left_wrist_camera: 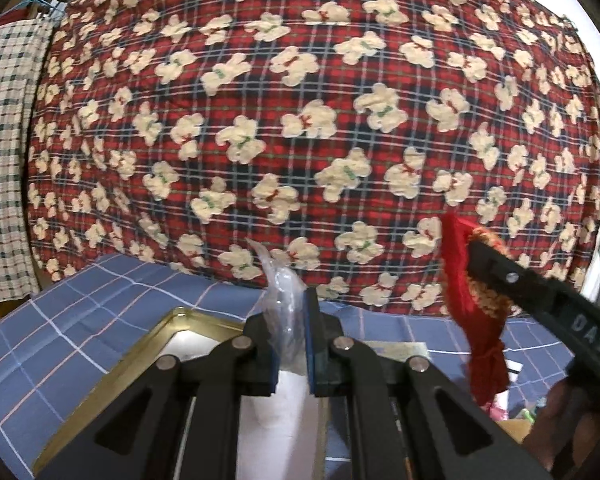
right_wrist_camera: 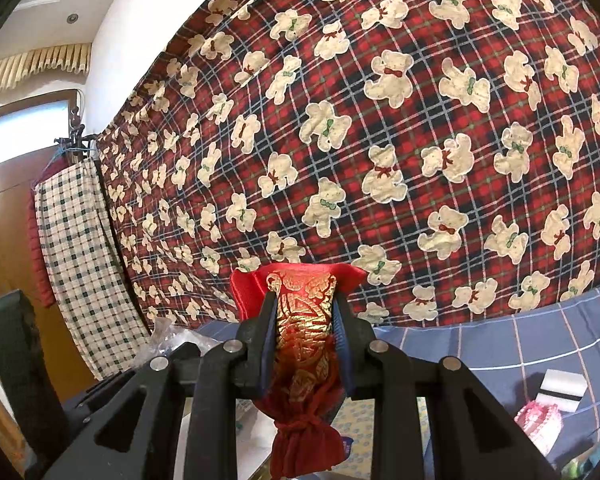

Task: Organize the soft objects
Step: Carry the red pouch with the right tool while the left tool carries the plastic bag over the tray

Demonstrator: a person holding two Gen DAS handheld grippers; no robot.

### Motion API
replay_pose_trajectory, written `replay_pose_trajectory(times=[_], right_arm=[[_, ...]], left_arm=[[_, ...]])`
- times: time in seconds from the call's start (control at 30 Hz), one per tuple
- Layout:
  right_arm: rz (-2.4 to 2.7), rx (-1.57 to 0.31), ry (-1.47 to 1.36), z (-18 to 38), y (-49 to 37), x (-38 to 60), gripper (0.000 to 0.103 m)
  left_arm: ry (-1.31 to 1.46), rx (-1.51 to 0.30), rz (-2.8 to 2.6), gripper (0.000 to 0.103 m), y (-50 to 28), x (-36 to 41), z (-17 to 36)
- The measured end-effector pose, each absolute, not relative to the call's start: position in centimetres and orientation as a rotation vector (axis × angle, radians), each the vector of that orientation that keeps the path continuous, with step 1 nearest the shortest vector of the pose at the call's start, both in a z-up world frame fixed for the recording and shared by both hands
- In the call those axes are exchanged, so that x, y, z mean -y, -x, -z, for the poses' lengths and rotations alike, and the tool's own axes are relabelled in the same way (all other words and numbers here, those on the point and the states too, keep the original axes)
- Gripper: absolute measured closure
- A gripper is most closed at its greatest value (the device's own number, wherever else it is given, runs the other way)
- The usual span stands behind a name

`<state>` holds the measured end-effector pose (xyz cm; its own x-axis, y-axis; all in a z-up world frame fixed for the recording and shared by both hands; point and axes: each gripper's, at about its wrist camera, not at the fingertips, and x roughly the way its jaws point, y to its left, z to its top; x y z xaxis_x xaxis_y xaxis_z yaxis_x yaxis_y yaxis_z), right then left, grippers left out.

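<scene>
In the left wrist view my left gripper [left_wrist_camera: 290,316] is shut on a crumpled clear plastic bag [left_wrist_camera: 281,300] that sticks up between its blue pads; something white hangs below them. Under it lies a gold-rimmed tin box [left_wrist_camera: 140,354] on a blue checked cloth [left_wrist_camera: 80,304]. To the right, my right gripper [right_wrist_camera: 304,320] is shut on a red and gold brocade pouch [right_wrist_camera: 304,312], whose tied lower end hangs below the jaws. The same pouch [left_wrist_camera: 470,292] shows at the right of the left wrist view, pinched by the other gripper's black fingers [left_wrist_camera: 512,280].
A red plaid blanket with cream bears [left_wrist_camera: 300,120] hangs close behind as a backdrop. A green checked cloth [right_wrist_camera: 80,248] hangs at its left by a wooden door. On the blue cloth at the right lie a white block [right_wrist_camera: 560,392] and a pink item [right_wrist_camera: 538,426].
</scene>
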<state>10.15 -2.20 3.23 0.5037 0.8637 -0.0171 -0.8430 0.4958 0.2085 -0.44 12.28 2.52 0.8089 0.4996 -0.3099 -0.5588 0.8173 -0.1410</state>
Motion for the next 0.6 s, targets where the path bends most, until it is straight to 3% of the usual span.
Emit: replay_pose_trajectory(times=[0.6], right_arm=[[-1.097, -0.174, -0.053, -2.1, -8.0, -1.3, 0.075]], left_arm=[[0.352, -0.282, -0.602, 0.096, 3.7, -16.1, -2.5]])
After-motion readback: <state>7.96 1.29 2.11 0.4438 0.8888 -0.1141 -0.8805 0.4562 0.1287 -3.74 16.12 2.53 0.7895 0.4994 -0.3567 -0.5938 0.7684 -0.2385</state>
